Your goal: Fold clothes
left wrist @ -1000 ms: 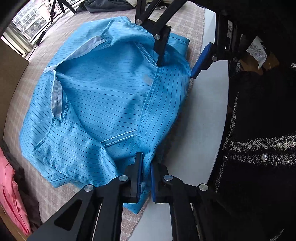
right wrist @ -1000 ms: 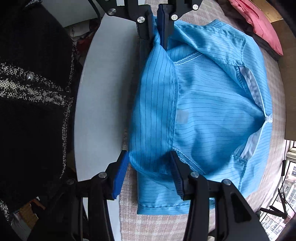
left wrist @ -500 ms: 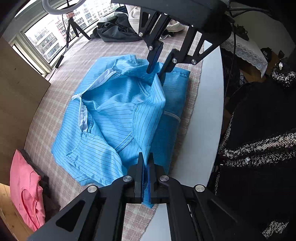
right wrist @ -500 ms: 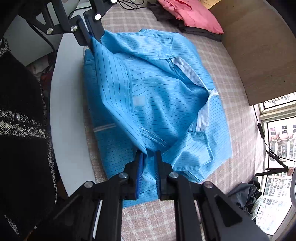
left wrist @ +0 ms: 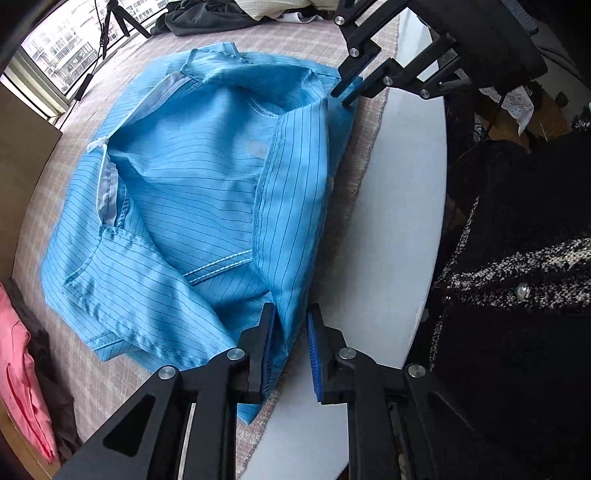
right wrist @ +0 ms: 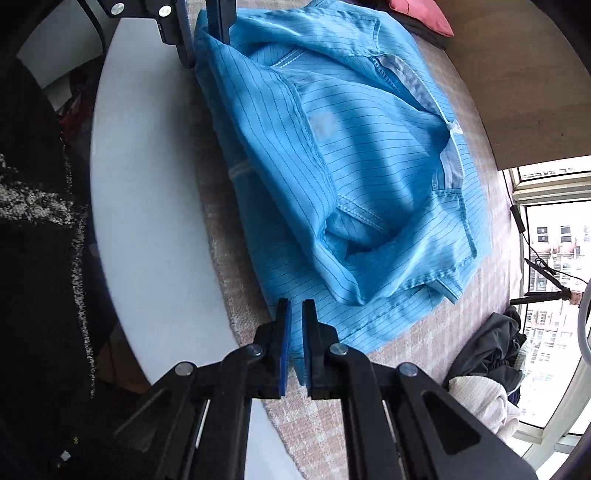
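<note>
A light blue pinstriped shirt (left wrist: pixel 192 206) lies on the checked tablecloth (left wrist: pixel 88 369), its near edge folded over as a band toward the collar. In the left wrist view, my left gripper (left wrist: pixel 291 339) stands at the band's near corner with jaws parted and slack cloth hanging between the blue pads. At the band's other end my right gripper (left wrist: pixel 341 96) pinches the fabric. In the right wrist view the shirt (right wrist: pixel 369 166) fills the middle. There the right gripper (right wrist: pixel 294 343) is shut on the hem, and the left gripper (right wrist: pixel 203 33) shows at the top.
The white round table (left wrist: pixel 399 221) shows bare along its near rim. A person in a black tweed jacket (left wrist: pixel 517 295) stands against it. A pink garment (left wrist: pixel 18 369) lies at the left, dark clothes (right wrist: pixel 487 350) near the window, and a wooden board (right wrist: pixel 517 92) beyond the shirt.
Both grippers have come down from a raised hold, laying the folded band lower over the shirt. The left jaws have parted; the right stays pinched on the hem.
</note>
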A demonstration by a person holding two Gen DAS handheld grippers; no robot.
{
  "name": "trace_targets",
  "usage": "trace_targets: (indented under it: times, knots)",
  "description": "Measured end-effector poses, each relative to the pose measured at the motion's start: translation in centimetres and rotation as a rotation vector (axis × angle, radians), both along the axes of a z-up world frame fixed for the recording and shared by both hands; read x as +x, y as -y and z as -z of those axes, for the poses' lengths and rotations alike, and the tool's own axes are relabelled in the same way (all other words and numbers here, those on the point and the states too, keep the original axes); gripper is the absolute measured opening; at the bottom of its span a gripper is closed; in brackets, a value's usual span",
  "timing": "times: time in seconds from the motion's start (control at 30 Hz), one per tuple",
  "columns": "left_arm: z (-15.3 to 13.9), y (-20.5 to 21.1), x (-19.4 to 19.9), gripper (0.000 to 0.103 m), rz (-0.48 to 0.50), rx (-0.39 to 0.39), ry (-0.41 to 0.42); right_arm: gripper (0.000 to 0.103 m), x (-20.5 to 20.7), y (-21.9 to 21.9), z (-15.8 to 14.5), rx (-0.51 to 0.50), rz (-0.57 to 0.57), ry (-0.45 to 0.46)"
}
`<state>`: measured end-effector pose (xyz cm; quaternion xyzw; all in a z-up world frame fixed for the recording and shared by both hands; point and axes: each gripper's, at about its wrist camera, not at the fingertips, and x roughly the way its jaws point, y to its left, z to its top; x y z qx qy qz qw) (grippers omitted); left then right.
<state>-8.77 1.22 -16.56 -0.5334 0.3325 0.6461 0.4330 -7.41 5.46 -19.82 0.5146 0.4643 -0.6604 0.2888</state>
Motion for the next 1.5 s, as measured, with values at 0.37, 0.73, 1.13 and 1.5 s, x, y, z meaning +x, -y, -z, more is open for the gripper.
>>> trace_targets:
  times: [0.37,0.73,1.13,1.5]
  knots:
    - [-2.6,11.8,-13.0,0.056,-0.661,0.315,-0.009,0.058,-7.7,-15.7,-2.9,-0.762,0.848,0.077]
    - [3.4,12.5,-17.8,0.056,-0.876,0.361,0.153,0.049,-12.1,-17.8,1.0,-1.108,1.158,0.198]
    - [5.8,11.1,-19.1,0.009,-0.930,0.422,0.248,0.004,-14.1,-15.2,3.6,-1.156,1.186,0.233]
    - [2.6,11.8,-18.6,0.028,-0.890,0.383,0.157,0.011,-13.8,-14.1,1.5,-0.986,1.105,0.178]
